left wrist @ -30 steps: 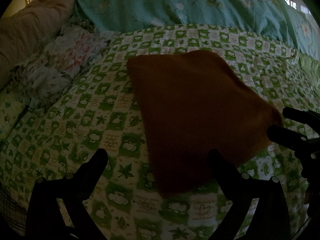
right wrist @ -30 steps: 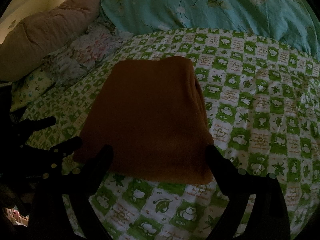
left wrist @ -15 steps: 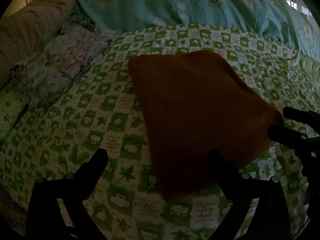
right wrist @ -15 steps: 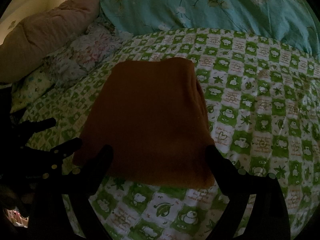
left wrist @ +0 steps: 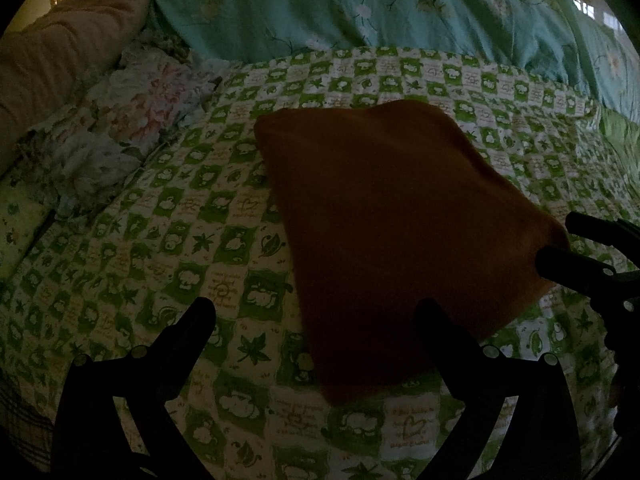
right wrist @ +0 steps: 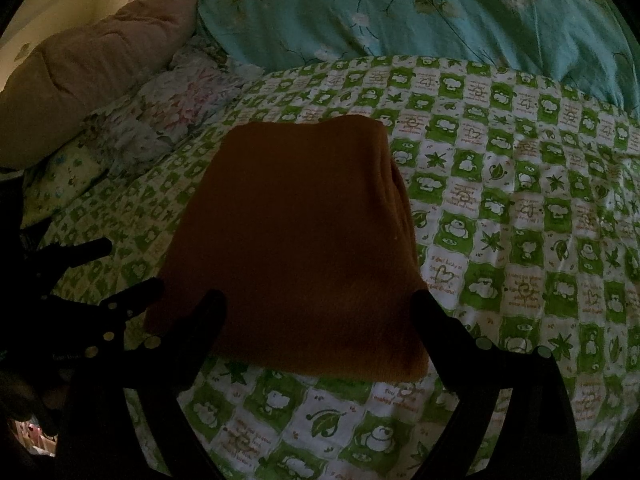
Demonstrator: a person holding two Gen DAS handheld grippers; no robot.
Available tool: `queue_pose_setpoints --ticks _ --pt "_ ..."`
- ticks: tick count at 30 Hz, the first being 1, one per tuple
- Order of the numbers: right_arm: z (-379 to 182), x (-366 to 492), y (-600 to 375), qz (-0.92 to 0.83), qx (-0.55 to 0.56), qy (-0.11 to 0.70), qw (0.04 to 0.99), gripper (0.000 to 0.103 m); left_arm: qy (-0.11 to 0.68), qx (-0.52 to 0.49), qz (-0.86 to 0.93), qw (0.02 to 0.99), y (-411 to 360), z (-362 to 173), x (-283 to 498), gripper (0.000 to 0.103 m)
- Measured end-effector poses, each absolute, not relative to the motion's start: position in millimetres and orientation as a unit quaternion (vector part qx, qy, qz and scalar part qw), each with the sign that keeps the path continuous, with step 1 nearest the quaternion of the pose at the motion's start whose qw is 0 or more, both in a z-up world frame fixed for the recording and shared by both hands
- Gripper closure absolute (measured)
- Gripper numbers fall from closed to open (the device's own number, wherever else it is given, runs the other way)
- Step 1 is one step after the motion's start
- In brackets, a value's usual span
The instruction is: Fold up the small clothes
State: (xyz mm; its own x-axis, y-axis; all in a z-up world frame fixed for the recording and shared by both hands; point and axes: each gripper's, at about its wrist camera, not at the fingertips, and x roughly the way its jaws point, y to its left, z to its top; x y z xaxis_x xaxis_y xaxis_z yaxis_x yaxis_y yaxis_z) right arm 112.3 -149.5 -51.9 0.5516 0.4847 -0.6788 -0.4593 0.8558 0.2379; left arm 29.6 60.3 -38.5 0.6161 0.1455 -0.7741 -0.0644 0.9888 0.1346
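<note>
Left gripper [left wrist: 312,312] is spread wide over the green-checked bedspread [left wrist: 168,240], holding nothing. The orange knit garment [right wrist: 296,248] lies mid-bed as a neat, soft, layered rectangle, so folding looks basically done. Right gripper [right wrist: 320,300] gapes empty at its near edge.

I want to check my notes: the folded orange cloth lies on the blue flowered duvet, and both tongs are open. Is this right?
Not quite. Both wrist views show the folded orange cloth on the green-and-white checked quilt; the blue flowered duvet lies behind it. Both tongs, left and right, are open.
</note>
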Motion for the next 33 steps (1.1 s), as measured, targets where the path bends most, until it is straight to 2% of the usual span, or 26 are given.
queue_pose_setpoints --ticks 33 --pt "-48.7 134.1 -151.2 0.255 0.026 0.392 0.884 0.01 0.445 0.018 0.071 0.893 77.0 -36.5 57.0 0.003"
